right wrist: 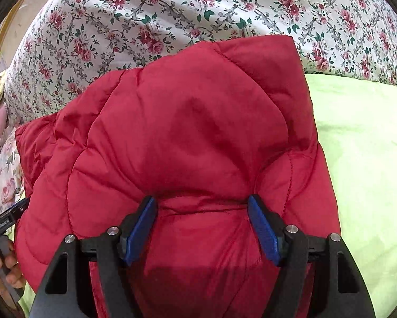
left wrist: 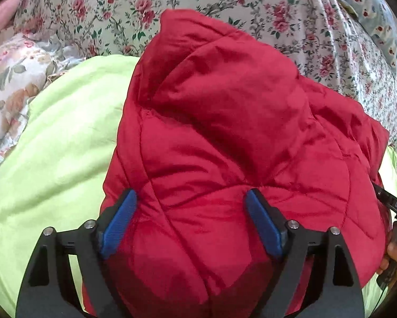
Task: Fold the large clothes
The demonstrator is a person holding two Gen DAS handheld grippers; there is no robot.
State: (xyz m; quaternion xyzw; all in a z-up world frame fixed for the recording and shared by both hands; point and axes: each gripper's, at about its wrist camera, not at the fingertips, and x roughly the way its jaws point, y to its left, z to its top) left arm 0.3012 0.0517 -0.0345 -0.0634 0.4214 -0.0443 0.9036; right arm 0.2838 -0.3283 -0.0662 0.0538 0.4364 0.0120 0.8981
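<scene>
A red quilted puffer jacket (left wrist: 224,122) lies bunched and folded on a lime-green sheet (left wrist: 60,143); it also fills the right wrist view (right wrist: 187,132). My left gripper (left wrist: 191,201) has its blue-padded fingers (left wrist: 121,220) spread wide, with a thick bulge of the jacket's near edge between them. My right gripper (right wrist: 202,206) stands the same way, its blue pads (right wrist: 264,230) on either side of a puffy fold of the jacket. Whether either one squeezes the fabric is unclear. Each gripper shows at the edge of the other's view.
A floral bedspread (right wrist: 172,13) with pink roses covers the bed behind the jacket. The green sheet (right wrist: 362,159) spreads to the right in the right wrist view. More floral bedding (left wrist: 15,79) lies at the left. A hand (right wrist: 5,270) holds the other gripper's handle.
</scene>
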